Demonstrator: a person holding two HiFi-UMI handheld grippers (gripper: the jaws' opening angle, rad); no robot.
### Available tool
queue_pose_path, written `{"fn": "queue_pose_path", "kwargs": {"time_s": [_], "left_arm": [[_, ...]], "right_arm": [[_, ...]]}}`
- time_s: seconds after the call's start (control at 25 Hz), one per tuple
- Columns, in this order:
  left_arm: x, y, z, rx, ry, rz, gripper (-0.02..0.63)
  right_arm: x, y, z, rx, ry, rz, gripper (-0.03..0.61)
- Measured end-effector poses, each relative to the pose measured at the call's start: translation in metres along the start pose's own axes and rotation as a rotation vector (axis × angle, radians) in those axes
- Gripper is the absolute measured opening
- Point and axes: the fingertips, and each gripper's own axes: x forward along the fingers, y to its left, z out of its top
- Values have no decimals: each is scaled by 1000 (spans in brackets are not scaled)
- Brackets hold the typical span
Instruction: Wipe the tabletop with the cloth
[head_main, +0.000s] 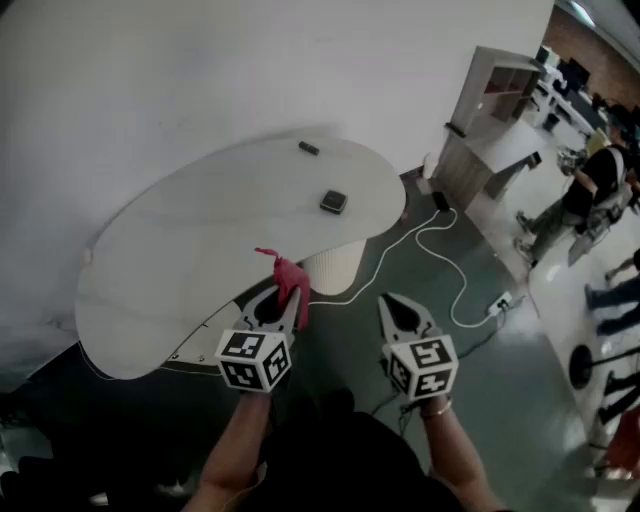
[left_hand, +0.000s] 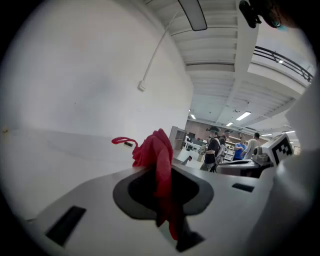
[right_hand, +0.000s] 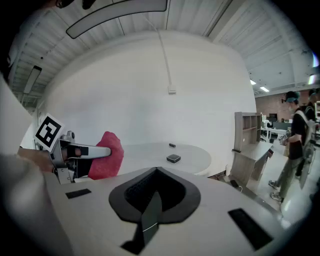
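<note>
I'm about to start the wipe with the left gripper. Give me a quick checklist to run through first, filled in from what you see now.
1. Cloth gripped: ok. The left gripper is shut on the red cloth.
2. Cloth down on the table: not ok. It seems to be held up by the near edge, not pressed flat.
3. Clearance of the right gripper: ok. It is shut, empty and over the floor.
4. Wiping path free: not ok. A black box and a small dark bar sit at the far end.
5. Dirt to aim at: cannot tell. No stain shows.
</note>
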Motion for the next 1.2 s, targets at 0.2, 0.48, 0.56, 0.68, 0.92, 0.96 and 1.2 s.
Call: {"fn": "queue_pose_path", "kwargs": {"time_s": [0.2,0.48,0.56,0.68,0.92,0.96,1.2], "left_arm": [[5,-5,-3,2,7,2,61],[11,-8,0,13,6,13,61],[15,-9,2,16,-1,19,61],[19,-13,4,23,-9,31,61],[26,-16,10,32,-22,61,61],[28,-16,11,31,-23,64,61],[41,-10,13,28,-12,71,63]], "right_arm": [[-2,-9,-1,12,-2,-34,3],[-3,-9,-1,28,-6,-10,3],[-3,-14,-1,29,-14,-10,3],[-3,-19,2,29,-29,-2,3],[0,-24,7,25,-47,25,3],[2,-26,7,17,-46,24,3],[17,-31,15,18,-46,34,5]]}}
